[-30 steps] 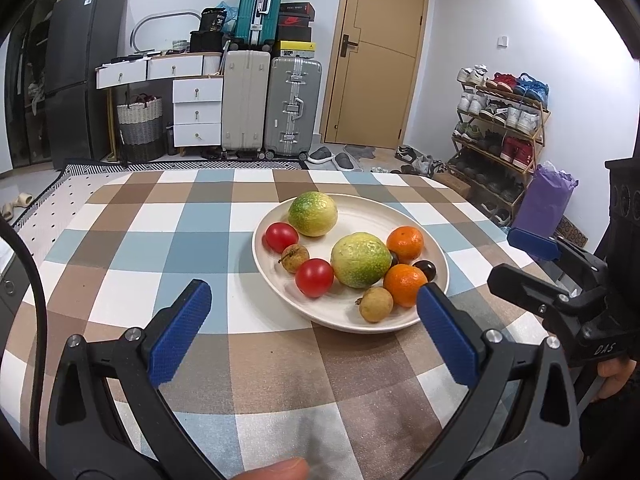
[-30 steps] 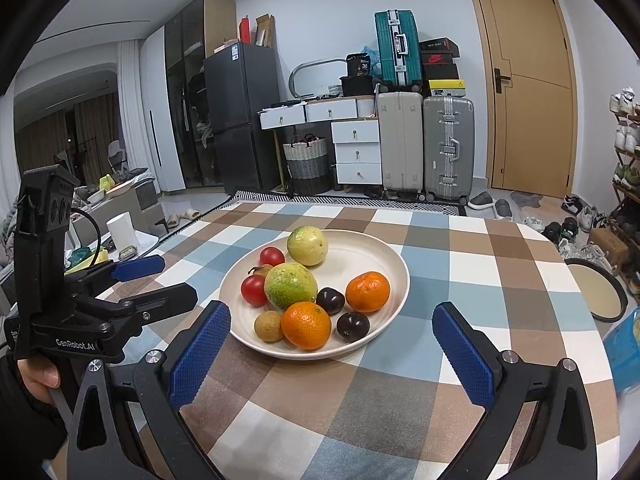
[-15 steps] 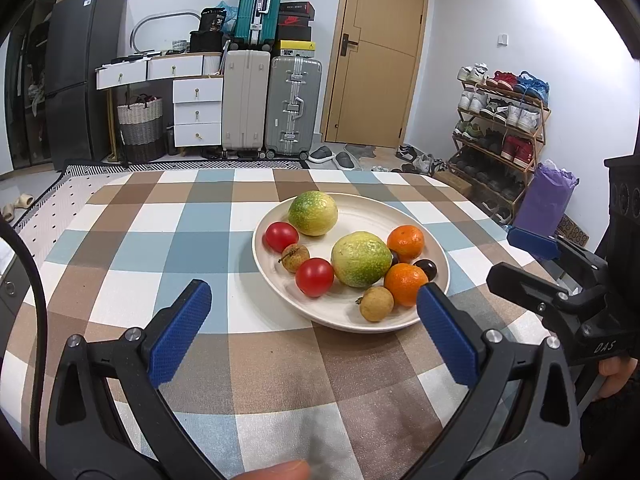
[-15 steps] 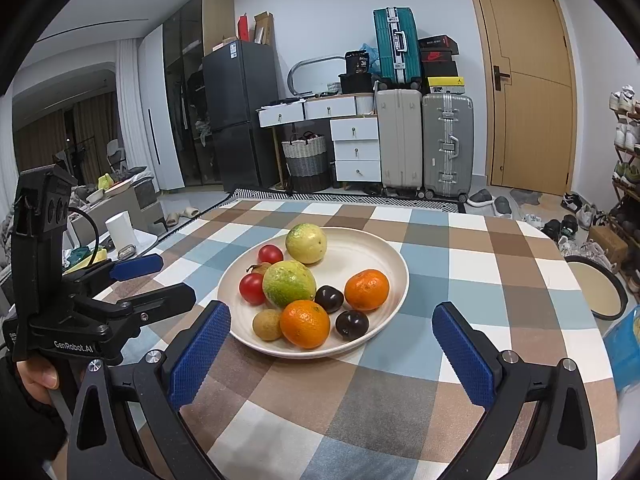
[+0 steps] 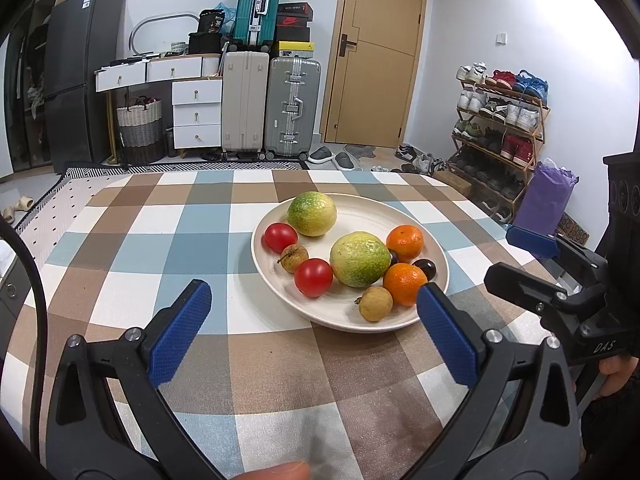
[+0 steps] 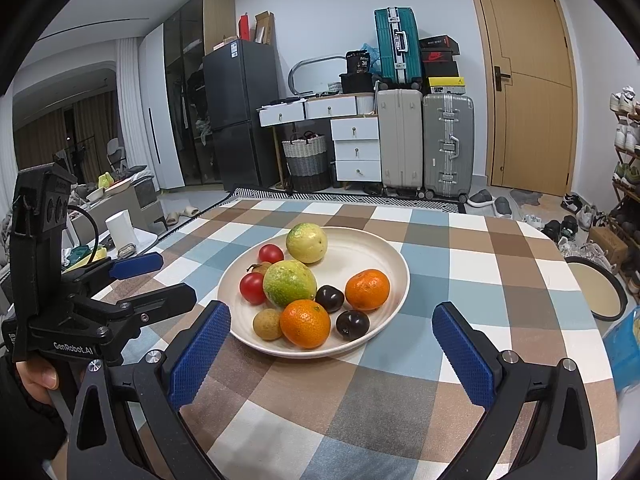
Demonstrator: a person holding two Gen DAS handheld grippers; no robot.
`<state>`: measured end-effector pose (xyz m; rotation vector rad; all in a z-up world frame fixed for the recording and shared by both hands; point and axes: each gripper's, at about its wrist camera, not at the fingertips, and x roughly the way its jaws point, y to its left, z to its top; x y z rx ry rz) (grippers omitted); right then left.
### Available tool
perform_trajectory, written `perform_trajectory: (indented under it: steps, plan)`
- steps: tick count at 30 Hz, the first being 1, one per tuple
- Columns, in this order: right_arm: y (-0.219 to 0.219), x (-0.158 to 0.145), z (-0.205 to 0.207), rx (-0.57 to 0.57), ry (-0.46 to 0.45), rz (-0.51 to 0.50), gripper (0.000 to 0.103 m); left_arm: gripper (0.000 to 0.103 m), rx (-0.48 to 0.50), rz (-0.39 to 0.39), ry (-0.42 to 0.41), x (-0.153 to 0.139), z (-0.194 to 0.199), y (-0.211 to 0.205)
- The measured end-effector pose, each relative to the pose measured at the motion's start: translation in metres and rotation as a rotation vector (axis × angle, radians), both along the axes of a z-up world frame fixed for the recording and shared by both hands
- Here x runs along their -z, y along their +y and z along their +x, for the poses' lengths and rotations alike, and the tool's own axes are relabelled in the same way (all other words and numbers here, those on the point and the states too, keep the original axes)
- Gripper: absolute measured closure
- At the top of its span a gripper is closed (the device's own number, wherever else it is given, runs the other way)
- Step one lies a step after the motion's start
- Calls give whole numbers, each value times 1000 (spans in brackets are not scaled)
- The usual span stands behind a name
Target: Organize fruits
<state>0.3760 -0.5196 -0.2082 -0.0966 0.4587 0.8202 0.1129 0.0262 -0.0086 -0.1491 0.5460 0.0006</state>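
Note:
A cream plate (image 5: 360,210) (image 6: 372,242) on the checkered table holds two green-yellow citrus fruits (image 5: 360,259) (image 6: 289,283), two oranges (image 5: 405,283) (image 6: 305,323), two red tomatoes (image 5: 313,277) (image 6: 253,287), two small brown fruits (image 5: 375,303) (image 6: 268,323) and two dark plums (image 6: 352,323). My left gripper (image 5: 314,334) is open and empty, just in front of the plate's near rim. My right gripper (image 6: 330,356) is open and empty, in front of the plate. Each gripper shows in the other's view, at the right (image 5: 532,264) and the left (image 6: 152,280).
The table's checkered cloth (image 5: 160,248) runs to the far edge. A round tray (image 6: 598,294) and a blue bag (image 6: 624,344) sit past the table's right edge. Suitcases (image 5: 292,108), drawers and a shoe rack (image 5: 496,120) stand behind.

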Motion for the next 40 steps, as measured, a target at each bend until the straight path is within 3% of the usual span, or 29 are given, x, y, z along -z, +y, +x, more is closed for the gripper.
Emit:
perform_trajectory:
  steps: [40]
  plan:
    - [1, 2, -1, 2, -4, -3, 0, 1, 0, -6, 4, 0, 1, 1]
